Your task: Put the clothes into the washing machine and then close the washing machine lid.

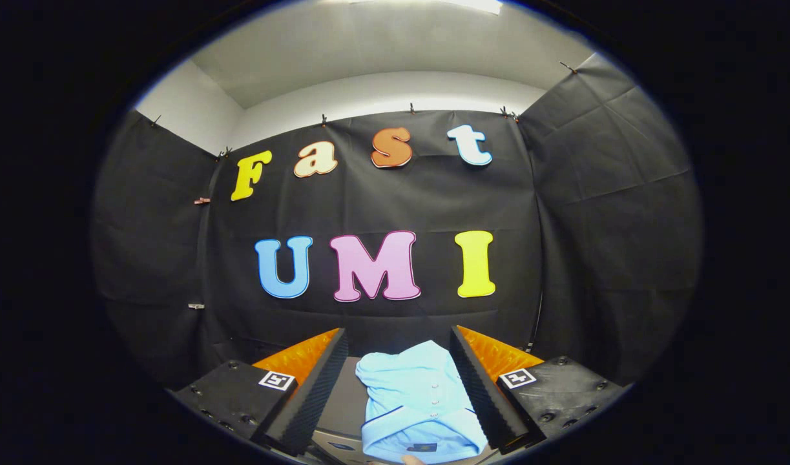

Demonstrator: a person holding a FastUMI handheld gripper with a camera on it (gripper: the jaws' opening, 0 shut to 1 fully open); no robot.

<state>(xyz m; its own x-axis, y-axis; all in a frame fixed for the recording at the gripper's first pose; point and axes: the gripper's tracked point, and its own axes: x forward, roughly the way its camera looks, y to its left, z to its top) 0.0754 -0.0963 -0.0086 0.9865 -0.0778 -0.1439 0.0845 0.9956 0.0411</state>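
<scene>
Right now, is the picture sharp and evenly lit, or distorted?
Gripper view: strong fisheye bending; bright glare from the ceiling light; the booth walls are dim; the folded light-blue shirt between the open gripper's fingers looks sharp and well lit.

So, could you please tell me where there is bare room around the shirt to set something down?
One bare grey strip lies between the left finger and the folded light blue shirt. On the other side it is crowded: the shirt runs right up against the right finger. The claw is open, fingers flanking the shirt.
</scene>
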